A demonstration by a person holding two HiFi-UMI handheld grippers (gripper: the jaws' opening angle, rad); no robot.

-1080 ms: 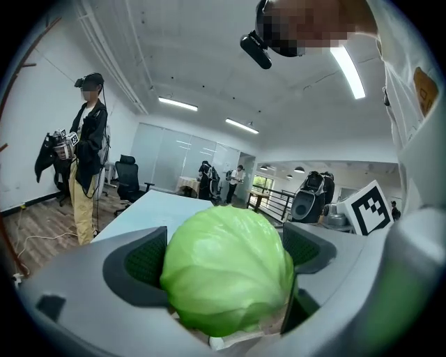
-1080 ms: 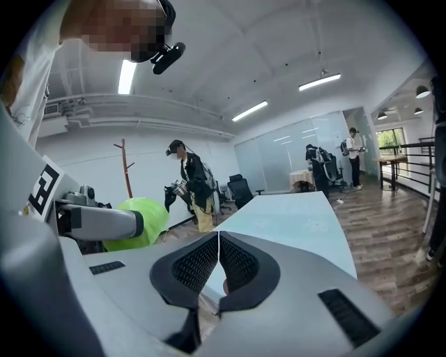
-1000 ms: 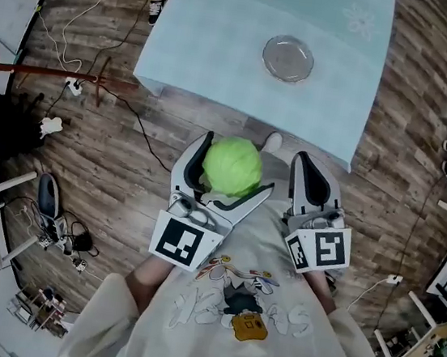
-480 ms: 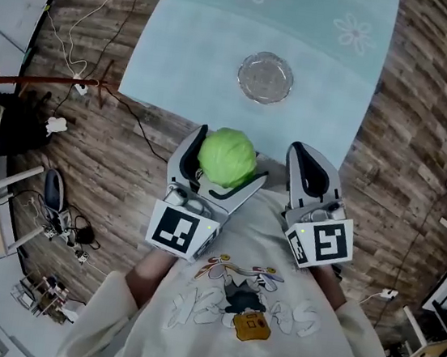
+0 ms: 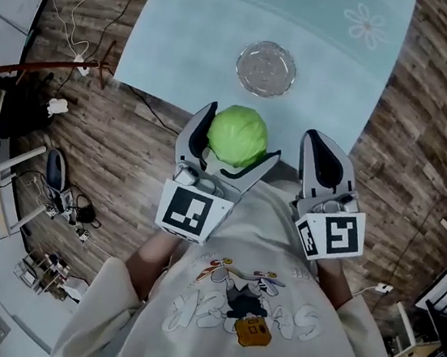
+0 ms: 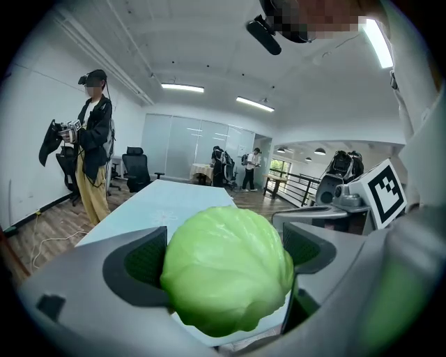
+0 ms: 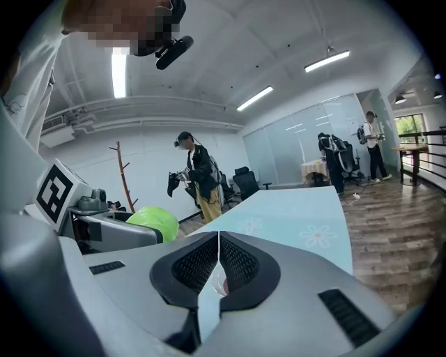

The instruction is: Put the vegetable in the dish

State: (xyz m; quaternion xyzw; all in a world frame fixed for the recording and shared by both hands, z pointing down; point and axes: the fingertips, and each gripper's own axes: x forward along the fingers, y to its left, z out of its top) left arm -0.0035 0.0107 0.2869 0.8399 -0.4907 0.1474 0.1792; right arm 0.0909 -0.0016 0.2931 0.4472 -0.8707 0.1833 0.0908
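Pale-blue tabletop (image 5: pixel 185 38) fills the upper frame, dish (image 5: pixel 266 68) at its centre; just below, fingers (image 6: pixel 132 265) of the left gripper (image 5: pixel 239 141) squeeze the cabbage (image 5: pixel 239 131) across its middle, a likely firm, round, roll-prone head, while the right gripper (image 5: pixel 319 145) sits closed on nothing.

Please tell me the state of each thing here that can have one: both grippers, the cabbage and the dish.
Left gripper: shut on the cabbage.
Right gripper: jaws together, holding nothing.
Cabbage: whole, gripped between the left jaws, not yet in the dish.
Dish: empty, upright on the table.
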